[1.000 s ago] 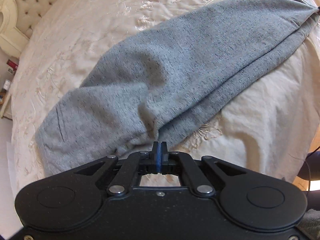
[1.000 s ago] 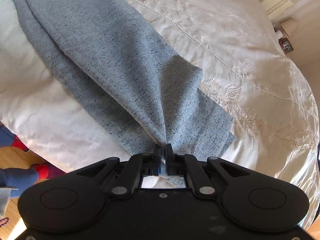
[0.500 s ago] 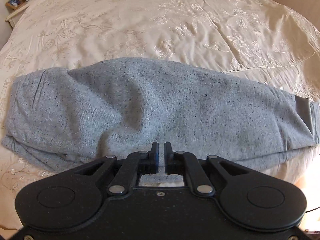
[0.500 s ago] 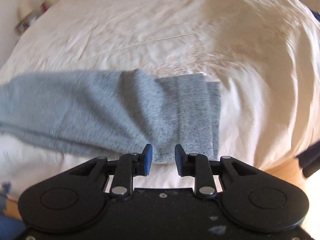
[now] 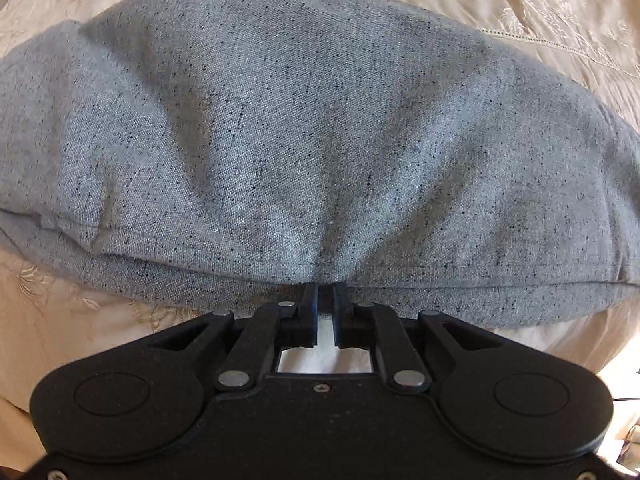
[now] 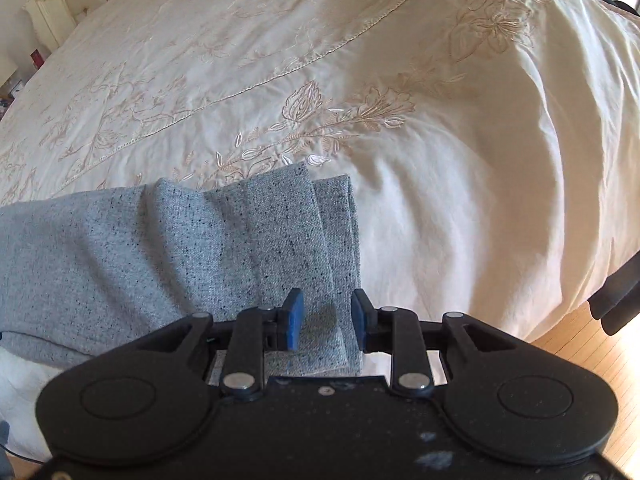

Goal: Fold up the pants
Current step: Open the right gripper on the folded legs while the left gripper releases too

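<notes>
We see the pants (image 5: 304, 128) as grey, dark-flecked woven cloth, laid lengthwise across the cream embroidered bed (image 6: 460, 184) with one leg stacked on the other. In the left wrist view the wide upper part fills the frame, softly creased, its near seamed edge gathered into small puckers at the middle. In the right wrist view the two leg ends (image 6: 304, 240) lie flat near the bed's edge, the hems slightly offset so both layers show.
</notes>
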The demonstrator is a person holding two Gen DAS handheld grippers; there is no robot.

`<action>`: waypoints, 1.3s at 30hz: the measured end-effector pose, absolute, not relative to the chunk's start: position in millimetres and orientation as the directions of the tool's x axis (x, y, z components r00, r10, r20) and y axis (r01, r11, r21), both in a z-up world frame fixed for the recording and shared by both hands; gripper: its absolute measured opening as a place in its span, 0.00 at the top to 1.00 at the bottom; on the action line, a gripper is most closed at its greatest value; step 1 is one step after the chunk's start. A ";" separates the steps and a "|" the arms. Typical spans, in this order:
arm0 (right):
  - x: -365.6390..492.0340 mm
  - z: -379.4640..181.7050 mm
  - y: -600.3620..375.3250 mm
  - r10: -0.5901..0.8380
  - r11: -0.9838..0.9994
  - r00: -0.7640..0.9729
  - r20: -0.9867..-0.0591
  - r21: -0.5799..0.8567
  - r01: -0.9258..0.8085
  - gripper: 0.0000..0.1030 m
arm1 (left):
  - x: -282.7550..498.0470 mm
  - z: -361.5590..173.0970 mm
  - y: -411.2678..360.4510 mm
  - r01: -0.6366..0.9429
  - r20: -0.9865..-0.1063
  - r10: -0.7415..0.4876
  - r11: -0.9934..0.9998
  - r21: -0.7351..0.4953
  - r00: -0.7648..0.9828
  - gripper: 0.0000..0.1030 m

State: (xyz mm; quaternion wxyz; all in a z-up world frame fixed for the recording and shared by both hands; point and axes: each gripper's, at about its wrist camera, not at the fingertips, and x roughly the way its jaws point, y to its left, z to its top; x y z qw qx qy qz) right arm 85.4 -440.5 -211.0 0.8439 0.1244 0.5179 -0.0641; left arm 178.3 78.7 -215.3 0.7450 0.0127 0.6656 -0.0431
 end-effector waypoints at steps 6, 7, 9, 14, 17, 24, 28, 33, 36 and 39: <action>101.3 -231.3 -441.0 0.083 0.961 0.391 -0.917 0.177 0.211 0.83 | 183.8 -218.2 82.8 0.054 -0.996 -0.032 0.998 -0.027 0.084 0.85; 100.1 -231.0 -438.7 0.075 0.964 0.395 -0.916 0.167 0.205 0.94 | 186.2 -217.7 78.6 0.061 -0.996 -0.024 0.998 -0.019 0.082 0.85; 94.5 -225.4 -438.8 0.063 0.957 0.403 -0.913 0.170 0.234 0.94 | 186.8 -217.5 77.0 0.064 -0.996 -0.016 0.998 -0.011 0.082 0.85; 74.7 -223.1 -440.3 0.072 0.934 0.363 -0.929 0.190 0.302 0.92 | 187.1 -218.4 73.4 0.051 -0.997 -0.009 0.999 -0.005 0.082 0.85; 77.0 -218.3 -436.9 0.013 0.956 0.393 -0.919 0.127 0.264 0.80 | 185.5 -212.7 64.1 0.056 -0.996 -0.005 0.998 -0.001 0.084 0.86; 112.7 -209.5 -444.6 0.007 0.962 0.463 -0.886 0.133 0.240 0.75 | 178.5 -214.3 67.1 0.051 -0.994 -0.019 0.999 -0.013 0.108 0.86; 135.4 -218.6 -444.5 0.034 0.960 0.449 -0.893 0.154 0.233 0.79 | 168.9 -211.6 74.8 0.051 -0.989 -0.058 0.997 -0.052 0.133 0.93; 148.8 -212.9 -439.0 -0.050 0.966 0.456 -0.889 0.073 0.246 0.99 | 156.8 -200.1 86.5 0.025 -0.981 -0.119 0.993 -0.117 0.153 0.93; 152.9 -210.0 -443.5 -0.081 0.968 0.443 -0.893 0.035 0.247 0.92 | 152.3 -189.6 89.8 -0.004 -0.973 -0.174 0.984 -0.177 0.149 0.93; 149.2 -194.7 -432.9 -0.031 0.981 0.487 -0.873 0.068 0.184 0.87 | 151.5 -181.8 84.0 0.003 -0.956 -0.257 0.966 -0.260 0.144 0.86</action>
